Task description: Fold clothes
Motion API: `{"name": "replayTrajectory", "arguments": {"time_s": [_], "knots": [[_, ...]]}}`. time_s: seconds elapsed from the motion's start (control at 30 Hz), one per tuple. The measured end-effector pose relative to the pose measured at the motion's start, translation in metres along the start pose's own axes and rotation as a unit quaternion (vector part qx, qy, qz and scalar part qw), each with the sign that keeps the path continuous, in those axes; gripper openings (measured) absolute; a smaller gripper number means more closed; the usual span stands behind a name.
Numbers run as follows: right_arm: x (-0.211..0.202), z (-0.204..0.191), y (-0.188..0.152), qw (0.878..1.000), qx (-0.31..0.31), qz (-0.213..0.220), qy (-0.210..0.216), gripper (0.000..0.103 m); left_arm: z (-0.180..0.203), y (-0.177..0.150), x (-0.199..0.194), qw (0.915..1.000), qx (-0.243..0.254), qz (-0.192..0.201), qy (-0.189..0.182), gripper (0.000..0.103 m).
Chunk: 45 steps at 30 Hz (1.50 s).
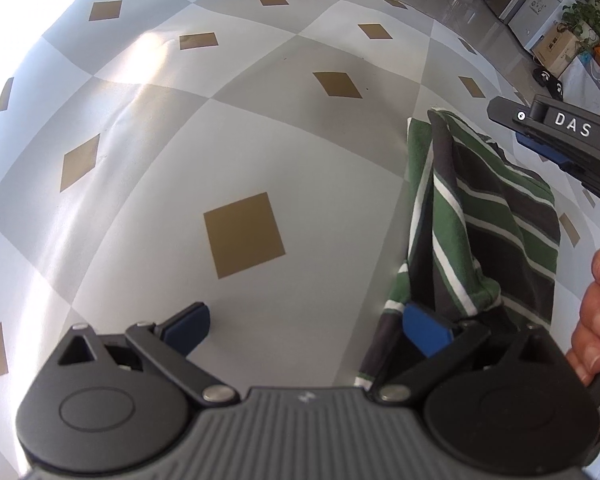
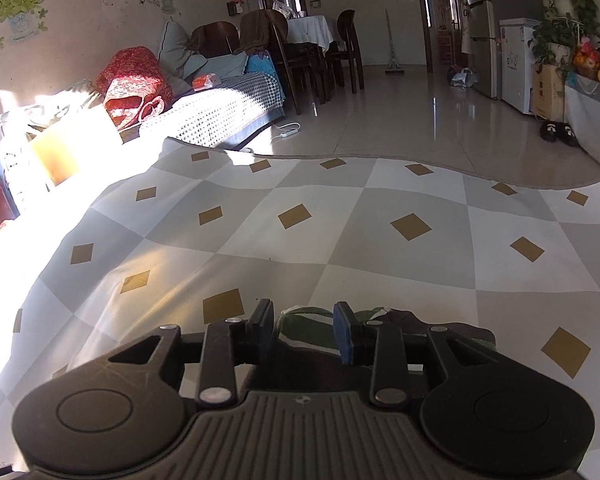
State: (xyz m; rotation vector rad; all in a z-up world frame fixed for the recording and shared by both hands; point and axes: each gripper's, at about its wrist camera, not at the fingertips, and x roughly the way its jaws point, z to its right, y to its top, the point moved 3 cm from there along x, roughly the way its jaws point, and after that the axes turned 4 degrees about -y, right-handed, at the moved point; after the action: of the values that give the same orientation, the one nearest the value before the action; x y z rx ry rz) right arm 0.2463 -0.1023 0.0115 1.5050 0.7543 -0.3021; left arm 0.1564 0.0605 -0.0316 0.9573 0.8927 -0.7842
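In the left wrist view, the left gripper (image 1: 306, 322) stands wide open and holds nothing, its right pad against the striped garment (image 1: 480, 224), which lies bunched on the checked cloth (image 1: 180, 140). In the right wrist view, the right gripper (image 2: 304, 332) is partly open above the garment's edge, gripping nothing; the folding looks unfinished.

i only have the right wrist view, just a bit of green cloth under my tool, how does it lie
observer: The striped garment lies bunched in a heap on the checked cover, with one fold standing up.
operator: is the left tool on it
observer: The left tool is wide open; only its right-hand pad sits at the garment's near edge.
operator: where's my tool from there
observer: The right tool hovers by the garment's far end.
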Motion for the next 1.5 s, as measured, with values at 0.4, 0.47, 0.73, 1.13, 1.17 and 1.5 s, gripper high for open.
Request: {"name": "replayTrajectory", "arguments": {"time_s": [0.4,0.47,0.73,1.13,1.17,1.5], "knots": [[-0.018,0.016,-0.019,0.997,-0.048,-0.060,-0.020,0.037,0.012,0.006,-0.012,0.9989,-0.003,0.023,-0.040,0.103],[-0.025,0.020,-0.023,0.996,-0.049,-0.069,-0.024,0.037,0.019,0.003,-0.012,0.9987,0.011,0.025,-0.042,0.103],[-0.056,0.037,-0.043,0.993,-0.011,-0.109,-0.042,0.039,0.032,-0.007,-0.005,0.9981,0.055,0.018,-0.021,0.103],[-0.105,0.030,-0.082,0.988,0.005,-0.147,-0.044,0.043,0.043,-0.041,-0.016,0.9912,0.132,0.006,-0.007,0.103],[-0.109,0.030,-0.085,0.988,0.011,-0.147,-0.043,0.043,0.044,-0.045,-0.018,0.9904,0.138,0.005,-0.008,0.103],[-0.145,0.029,-0.111,0.986,0.041,-0.147,-0.061,0.047,0.045,-0.087,-0.028,0.9869,0.161,-0.006,-0.007,0.103]]}}
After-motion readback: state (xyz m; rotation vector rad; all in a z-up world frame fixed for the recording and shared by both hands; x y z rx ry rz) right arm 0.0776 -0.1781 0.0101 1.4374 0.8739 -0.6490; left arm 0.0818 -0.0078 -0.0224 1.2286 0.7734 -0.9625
